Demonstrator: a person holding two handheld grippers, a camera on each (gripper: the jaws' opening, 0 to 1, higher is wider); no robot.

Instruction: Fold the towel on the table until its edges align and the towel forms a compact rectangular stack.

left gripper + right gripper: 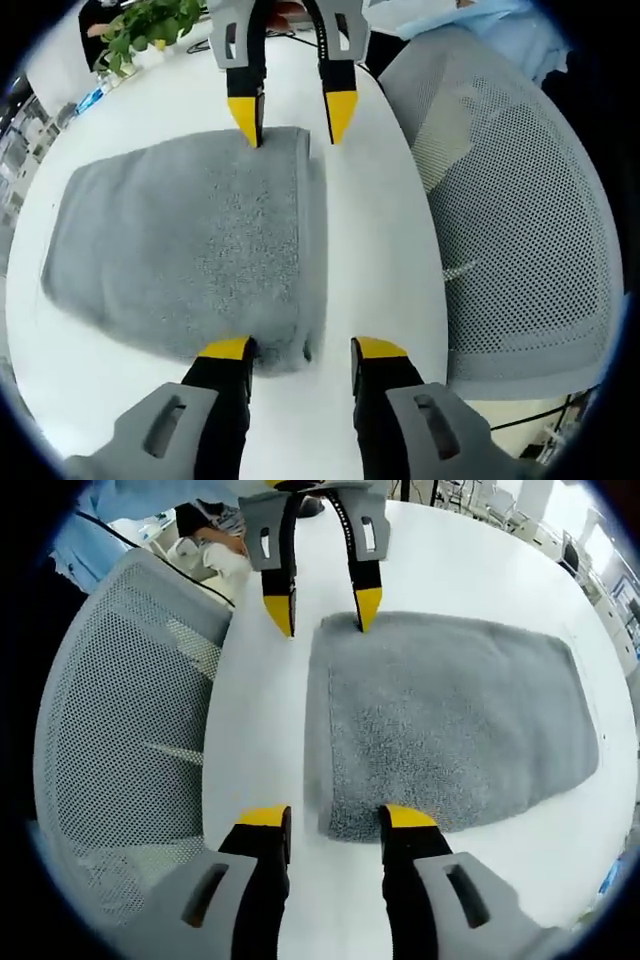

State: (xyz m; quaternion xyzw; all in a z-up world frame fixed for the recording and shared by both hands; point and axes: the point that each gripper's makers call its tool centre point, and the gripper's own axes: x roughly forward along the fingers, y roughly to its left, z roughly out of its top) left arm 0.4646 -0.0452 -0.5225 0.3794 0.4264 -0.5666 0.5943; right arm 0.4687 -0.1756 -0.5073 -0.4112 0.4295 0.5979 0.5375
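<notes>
Towel [185, 245] lies flat on white table [380, 230], centre-left of left gripper view; in right gripper view it fills centre-right [450, 725]. Grey terry, looks already doubled at least once: the edge nearest the grippers is thick and rounded, prob. a fold, though layer count can't be read

Left gripper [302, 352] at bottom centre of its view, jaws spread, yellow tips straddling the near corner of towel; one tip touches or overlaps the cloth, the other sits over bare table. Nothing pinched. Right gripper [328, 822] at bottom centre of its view, jaws likewise spread, one tip at the towel corner, other on table. Each gripper also seen from the opposite view, top centre, at the far corner of the same edge, jaws apart

Mesh chair [120, 740] close beside the table edge; plant [150, 25] at upper left of left gripper view, well apart from towel

Step in hand (judged): grasp both corners of this edge for next fold. To do well:
- slide lower jaw under ALL layers at each corner before closing, else only top ply lifts
- close both sides together, same depth
- lift level, carry across to far edge, lay down corner-on-corner
- keep cloth taut betw. grippers to avoid a sag crease

Risk: towel drags on the smooth table instead of folding
</notes>
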